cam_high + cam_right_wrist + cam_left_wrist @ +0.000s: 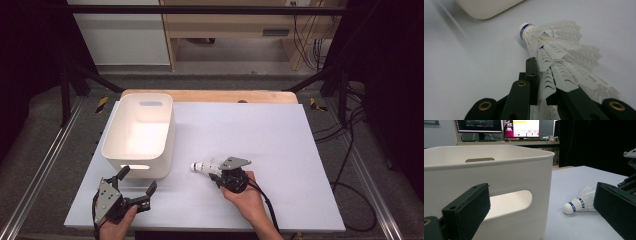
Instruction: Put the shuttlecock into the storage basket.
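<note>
— What are your fingers doing?

— My right gripper [216,172] is pinched narrow on the shuttlecock's [204,167] feather skirt; in the right gripper view the jaws close on the feathers [554,62], cork tip pointing away toward eleven o'clock. My left gripper [135,185] stands wide, holding nothing, just in front of the white bin [117,150].

— Where's the shuttlecock?

— Low over the table [280,150], just right of the bin's near corner; the bin sits at ten o'clock from it.

— What could go wrong?

— I judge the feathers are a springy, thin hold. Squeeze harder and they crush; swing fast toward the bin and it may twist out, or the cork could clip the rim.
</note>
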A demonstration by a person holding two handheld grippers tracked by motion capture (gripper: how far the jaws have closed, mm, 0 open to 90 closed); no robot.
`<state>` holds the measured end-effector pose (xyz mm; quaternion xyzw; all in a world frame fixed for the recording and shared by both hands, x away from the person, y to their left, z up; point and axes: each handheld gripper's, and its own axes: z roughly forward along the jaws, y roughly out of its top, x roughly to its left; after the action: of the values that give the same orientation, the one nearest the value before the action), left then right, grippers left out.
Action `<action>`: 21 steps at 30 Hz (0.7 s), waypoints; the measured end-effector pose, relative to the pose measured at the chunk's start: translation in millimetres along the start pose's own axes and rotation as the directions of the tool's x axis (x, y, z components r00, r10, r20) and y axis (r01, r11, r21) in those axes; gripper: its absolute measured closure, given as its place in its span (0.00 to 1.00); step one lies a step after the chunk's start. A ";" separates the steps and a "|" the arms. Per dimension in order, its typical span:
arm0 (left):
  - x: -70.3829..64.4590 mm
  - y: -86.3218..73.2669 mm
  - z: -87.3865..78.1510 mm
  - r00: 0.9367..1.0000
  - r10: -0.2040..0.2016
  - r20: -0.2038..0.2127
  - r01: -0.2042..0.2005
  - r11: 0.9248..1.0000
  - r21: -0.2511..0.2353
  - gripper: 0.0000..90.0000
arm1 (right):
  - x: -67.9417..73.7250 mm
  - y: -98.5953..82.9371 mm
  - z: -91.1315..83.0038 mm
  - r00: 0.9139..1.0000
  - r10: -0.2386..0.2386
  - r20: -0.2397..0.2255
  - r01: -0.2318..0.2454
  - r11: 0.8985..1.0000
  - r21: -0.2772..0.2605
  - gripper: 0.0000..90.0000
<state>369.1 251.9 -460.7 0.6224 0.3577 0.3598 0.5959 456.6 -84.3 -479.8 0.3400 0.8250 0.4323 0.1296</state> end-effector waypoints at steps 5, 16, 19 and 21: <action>0.3 0.1 -0.2 1.000 0.000 0.000 0.000 1.000 -0.001 0.01 | -3.2 -0.5 -0.4 1.000 0.003 -0.009 -0.003 1.000 -0.001 0.97; 1.4 0.1 -0.5 1.000 -0.002 -0.001 0.002 1.000 -0.003 0.01 | -6.4 1.7 -6.2 0.999 0.020 -0.036 -0.021 1.000 -0.021 0.99; 1.4 0.2 -0.6 1.000 -0.003 -0.001 0.003 1.000 -0.006 0.01 | -5.7 5.0 -12.2 0.999 0.017 -0.044 -0.018 0.999 -0.037 0.99; 1.6 0.3 -0.8 1.000 -0.003 -0.001 0.003 1.000 -0.007 0.01 | -5.1 8.9 -17.8 0.999 0.010 -0.047 -0.012 0.999 -0.048 0.99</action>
<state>369.2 253.7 -460.3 0.6194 0.3579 0.3606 0.5985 455.3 -95.3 -462.6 0.3311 0.8153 0.4606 0.1160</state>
